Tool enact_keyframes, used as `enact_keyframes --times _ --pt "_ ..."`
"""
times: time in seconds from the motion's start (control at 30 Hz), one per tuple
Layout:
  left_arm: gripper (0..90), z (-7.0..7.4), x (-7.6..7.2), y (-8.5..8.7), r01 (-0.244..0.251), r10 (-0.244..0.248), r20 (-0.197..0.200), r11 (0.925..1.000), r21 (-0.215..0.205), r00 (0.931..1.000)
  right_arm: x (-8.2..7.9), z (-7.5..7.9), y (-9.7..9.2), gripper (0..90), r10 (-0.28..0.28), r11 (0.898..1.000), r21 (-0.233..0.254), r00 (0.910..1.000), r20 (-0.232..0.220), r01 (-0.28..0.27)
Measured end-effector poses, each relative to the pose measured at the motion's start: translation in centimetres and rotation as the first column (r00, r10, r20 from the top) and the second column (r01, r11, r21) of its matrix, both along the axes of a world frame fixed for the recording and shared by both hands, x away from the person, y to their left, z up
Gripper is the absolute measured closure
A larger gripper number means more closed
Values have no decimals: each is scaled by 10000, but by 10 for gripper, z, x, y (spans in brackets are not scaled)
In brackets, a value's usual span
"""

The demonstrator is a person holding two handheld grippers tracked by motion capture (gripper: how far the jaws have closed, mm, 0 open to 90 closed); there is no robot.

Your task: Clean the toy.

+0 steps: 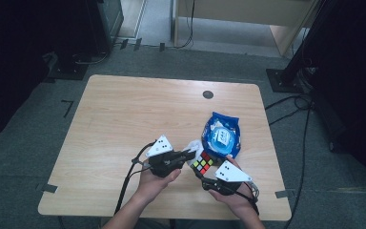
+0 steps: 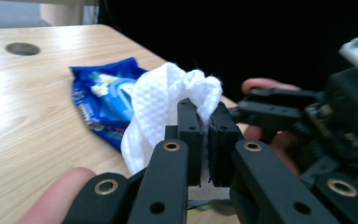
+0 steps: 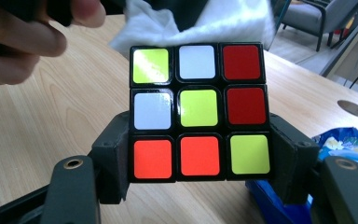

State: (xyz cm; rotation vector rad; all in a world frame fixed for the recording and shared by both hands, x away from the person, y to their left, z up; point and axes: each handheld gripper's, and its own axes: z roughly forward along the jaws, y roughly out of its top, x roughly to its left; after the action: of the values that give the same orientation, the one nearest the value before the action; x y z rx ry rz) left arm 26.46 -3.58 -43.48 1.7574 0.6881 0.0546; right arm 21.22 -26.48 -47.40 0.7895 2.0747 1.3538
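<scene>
Surface, high view: pale wooden table (image 1: 124, 114) on grey carpet, with a round cable hole (image 1: 208, 94) near its far edge.
Packet, high view: blue wipes packet (image 1: 222, 135) lies right of centre, just beyond the two grippers.
Left gripper, high view: left gripper (image 1: 189, 155) points right, toward the puzzle cube (image 1: 203, 163).
Right gripper, high view: right gripper (image 1: 201, 168) at the cube's near side, hand near the table's front edge.
Left gripper view: jaws clenched on a white wipe (image 2: 168, 107), which bunches above the pads; the blue packet (image 2: 100, 100) lies on the table behind it.
Right gripper view: jaws clamp the cube (image 3: 198, 112) by its lower row, one pad on each side; face shows yellow, white, red and orange stickers. White wipe (image 3: 191, 21) hangs just behind the cube's top.
</scene>
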Motion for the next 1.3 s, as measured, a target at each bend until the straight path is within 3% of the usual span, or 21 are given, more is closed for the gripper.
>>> enact_keyframes --times 0.13,0.2,0.23,0.27,0.3,0.37,0.4,0.43,0.5,0.53,0.6,0.63,0.77,0.83,0.87,1.0,1.07,1.2,1.27,1.3 --pt "870 -5 7 5 -350 355 -212 9992 206 9991 -2 2 0 346 151 9999 41 9997 180 -152" --pt "870 -7 9 8 -518 526 -135 9972 532 9985 -3 4 1 347 210 9998 41 9994 282 -211" --pt "871 -10 11 9 -734 739 -10 9926 965 9973 -4 5 1 347 259 9996 118 9992 310 -263" --pt "871 -10 11 9 -734 739 -10 9926 965 9973 -4 5 1 347 259 9996 118 9992 310 -263" --pt "871 -12 11 9 -840 838 67 9891 1208 9965 -4 5 1 347 269 9995 183 9992 310 -275" --pt "871 -19 14 11 -1201 1129 462 9707 2083 9925 -4 7 0 347 240 9990 379 9989 392 -255" --pt "871 -19 14 11 -1201 1129 462 9707 2083 9925 -4 7 0 347 240 9990 379 9989 392 -255" --pt "871 -23 16 15 -1463 1363 582 9605 2369 9890 -4 9 -2 347 152 9976 666 9989 434 -180" --pt "870 -24 18 19 -1540 1463 510 9623 2243 9879 -3 10 -5 347 9 9972 746 9992 401 -39" --pt "870 -25 21 23 -1856 1786 515 9578 2197 9826 -2 10 -6 347 -58 9974 725 9992 395 29" --pt "868 -25 22 25 -1934 1884 439 9586 2090 9811 -1 9 -7 346 -162 9972 738 9993 340 137" --pt "867 -24 25 27 -2183 2125 500 9556 1979 9759 1 7 -10 347 -274 9967 772 9993 244 255" --pt "864 -25 34 21 -2341 2286 508 9540 1875 9722 3 6 -12 347 -457 9957 812 9989 118 446" --pt "863 -26 42 14 -2280 2243 409 9573 1776 9737 3 5 -12 346 -469 9959 776 9988 122 459" --pt "849 -27 48 6 -2098 2080 282 9652 1559 9777 4 4 -13 346 -516 9957 770 9987 56 510" --pt "700 -26 56 -4 -1891 1915 -45 9725 1361 9815 5 2 -14 347 -568 9956 741 9984 -10 567" --pt "609 -23 55 -3 -2003 2027 -46 9705 1339 9792 5 2 -15 346 -575 9954 770 9983 -61 578" --pt "519 -18 54 3 -2055 2089 -158 9709 1234 9778 6 1 -16 346 -583 9953 774 9983 -83 588" --pt "497 -15 51 9 -2057 2079 -69 9716 1166 9781 7 0 -16 346 -653 9948 772 9977 -184 666" --pt "487 -15 46 15 -2033 2005 344 9697 1356 9791 7 0 -16 347 -679 9945 783 9975 -208 693"
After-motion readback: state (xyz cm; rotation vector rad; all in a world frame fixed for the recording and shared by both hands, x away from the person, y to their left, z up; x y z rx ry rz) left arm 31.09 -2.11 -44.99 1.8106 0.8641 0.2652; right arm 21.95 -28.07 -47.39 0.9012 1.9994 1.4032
